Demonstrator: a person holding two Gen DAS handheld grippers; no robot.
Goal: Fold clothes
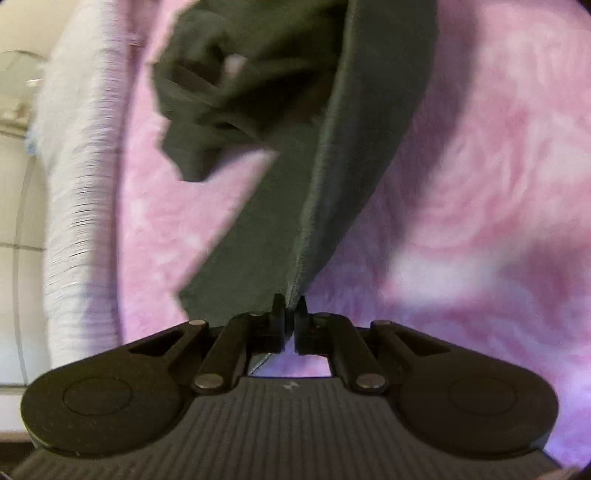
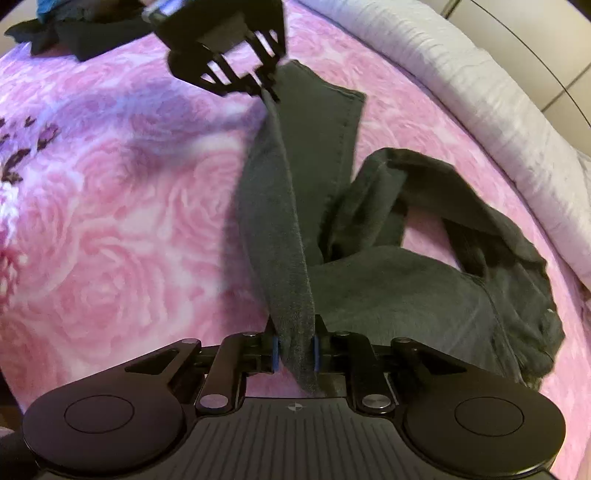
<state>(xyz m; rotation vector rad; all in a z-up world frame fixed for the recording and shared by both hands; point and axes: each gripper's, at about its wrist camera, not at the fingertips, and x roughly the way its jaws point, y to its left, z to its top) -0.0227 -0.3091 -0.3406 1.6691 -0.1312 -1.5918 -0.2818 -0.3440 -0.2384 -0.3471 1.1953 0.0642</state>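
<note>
A dark grey garment (image 2: 388, 288) lies partly bunched on a pink rose-patterned blanket (image 2: 129, 221). My right gripper (image 2: 295, 347) is shut on one end of a stretched edge of the garment. My left gripper (image 2: 271, 92) shows at the top of the right wrist view, shut on the far end of that same edge. In the left wrist view my left gripper (image 1: 290, 310) pinches the garment's hem (image 1: 325, 177), which runs taut away from the fingers to a crumpled mass (image 1: 221, 92) of the garment further off.
A white ribbed bed edge or pillow (image 2: 480, 92) runs along the right of the blanket, also visible as a pale band (image 1: 74, 184) in the left wrist view. Dark clothes (image 2: 74, 33) sit at the blanket's far left corner. A pale wall (image 1: 14, 166) lies beyond.
</note>
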